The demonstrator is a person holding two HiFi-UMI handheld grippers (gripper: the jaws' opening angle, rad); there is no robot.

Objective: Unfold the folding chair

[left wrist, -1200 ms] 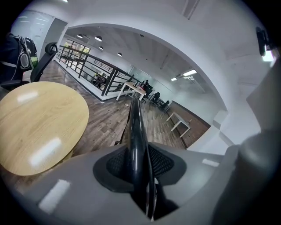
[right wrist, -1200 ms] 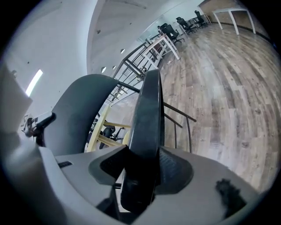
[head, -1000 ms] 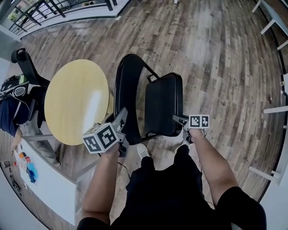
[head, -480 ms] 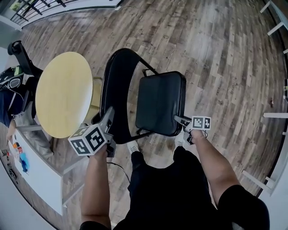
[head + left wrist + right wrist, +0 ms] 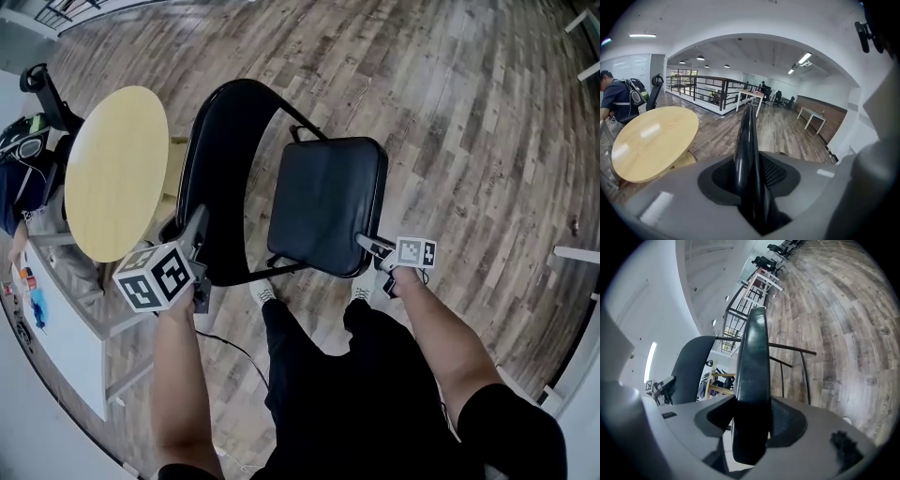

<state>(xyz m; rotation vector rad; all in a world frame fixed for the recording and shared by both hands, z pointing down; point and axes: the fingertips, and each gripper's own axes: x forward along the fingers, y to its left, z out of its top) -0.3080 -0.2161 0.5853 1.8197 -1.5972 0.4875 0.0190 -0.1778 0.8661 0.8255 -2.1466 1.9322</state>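
Both arms reach forward and down from the shoulders, elbows nearly straight, one on each side of the folding chair (image 5: 281, 187). The chair stands on the wood floor (image 5: 450, 112) just beside the round table (image 5: 112, 169), with its backrest (image 5: 220, 159) on the table side and its seat (image 5: 323, 202) on the side away from the table.

The left gripper (image 5: 197, 225) sits near the table's edge, angled down onto the backrest's side rim. Its jaws have just been opening. In the left gripper view the black rim (image 5: 747, 159) is still in the gap, but the pads look eased off it, so I'd call that grip let go. The right gripper (image 5: 367, 246) is well apart from the table, at the seat's front corner. The right gripper view shows the padded seat edge (image 5: 752, 394) pinched between both jaws, so that one is clamped on the seat.

Compared to a second ago, the seat has swung down. It looked narrow and steep back then, and now it shows as a broad, flatter panel away from the backrest. The right gripper has come lower along with it, the left one has sunk a bit and rolled, and the table and chair sit further left in the head view.
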